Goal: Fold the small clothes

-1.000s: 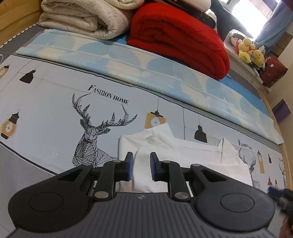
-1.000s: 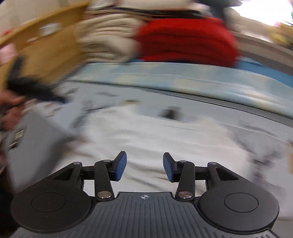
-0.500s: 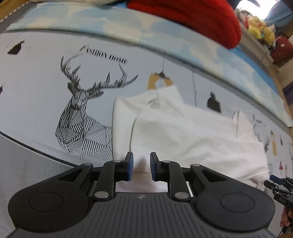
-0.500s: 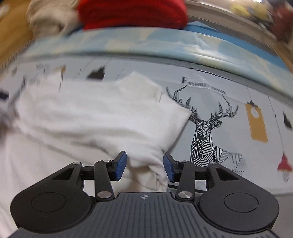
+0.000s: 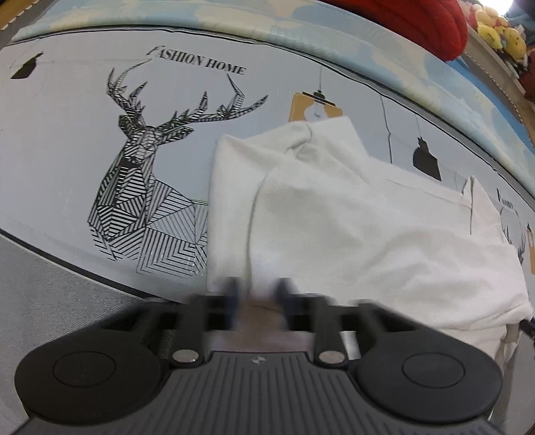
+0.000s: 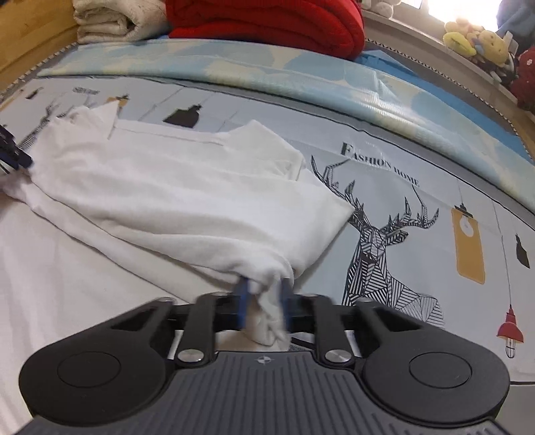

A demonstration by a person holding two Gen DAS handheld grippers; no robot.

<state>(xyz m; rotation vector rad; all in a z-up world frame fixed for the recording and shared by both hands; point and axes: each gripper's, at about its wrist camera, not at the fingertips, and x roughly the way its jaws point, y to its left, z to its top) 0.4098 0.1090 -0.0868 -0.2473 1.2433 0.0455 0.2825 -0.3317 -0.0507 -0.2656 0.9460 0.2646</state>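
Note:
A small white garment [image 5: 351,227] lies partly folded on a printed bed sheet; it also shows in the right wrist view [image 6: 174,200]. My left gripper [image 5: 255,297] sits over the garment's near left edge, motion-blurred, its blue pads a narrow gap apart with white cloth between them. My right gripper [image 6: 264,297] has its jaws closing on the garment's bunched near right corner, with cloth between the pads. The left gripper's tip [image 6: 10,157] shows at the left edge of the right wrist view.
The sheet carries a deer print [image 5: 150,187] and another [image 6: 384,247]. A red folded blanket [image 6: 267,23] and a beige one [image 6: 113,20] lie at the far side. Plush toys [image 6: 474,40] sit on a ledge at the far right.
Both grippers moved down to the garment's near edge. The right jaws narrowed around the bunched corner. The left gripper is blurred with motion.

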